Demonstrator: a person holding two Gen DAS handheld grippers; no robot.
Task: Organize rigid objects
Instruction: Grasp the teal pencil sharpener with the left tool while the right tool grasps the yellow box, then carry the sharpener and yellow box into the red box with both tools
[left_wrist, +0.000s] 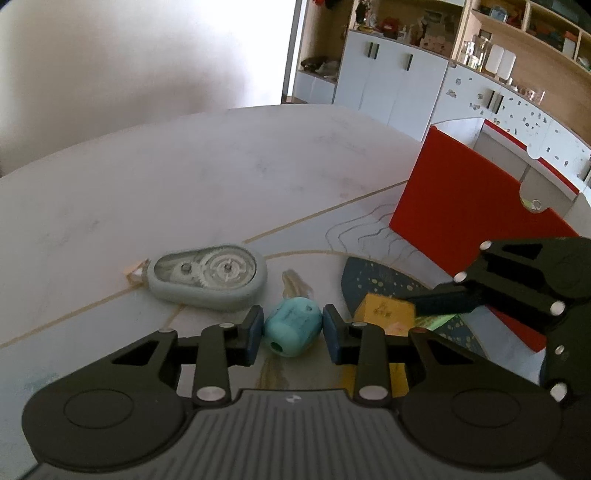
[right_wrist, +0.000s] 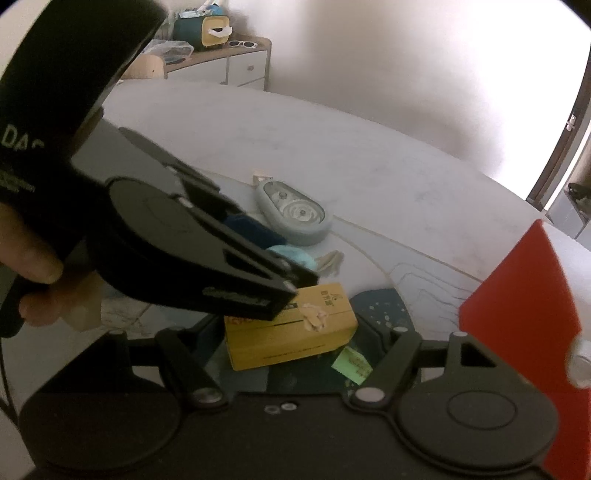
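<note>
Turquoise pencil sharpener (left_wrist: 292, 329), rounded and scuffed, 1 hole facing the camera, lies on the desk (left_wrist: 184, 177) just in front of the grey tape dispenser (left_wrist: 209, 276); left gripper (left_wrist: 291, 334) jaws close against its sides. Right gripper (right_wrist: 295, 332) jaws stand wide around a yellow box (right_wrist: 291, 332).

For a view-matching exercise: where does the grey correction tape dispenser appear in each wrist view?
Left wrist view: correction tape dispenser lies left of centre on the table, beyond the left gripper.
Right wrist view: dispenser lies centre, beyond the yellow box.
Shared landmark: red bin.
</note>
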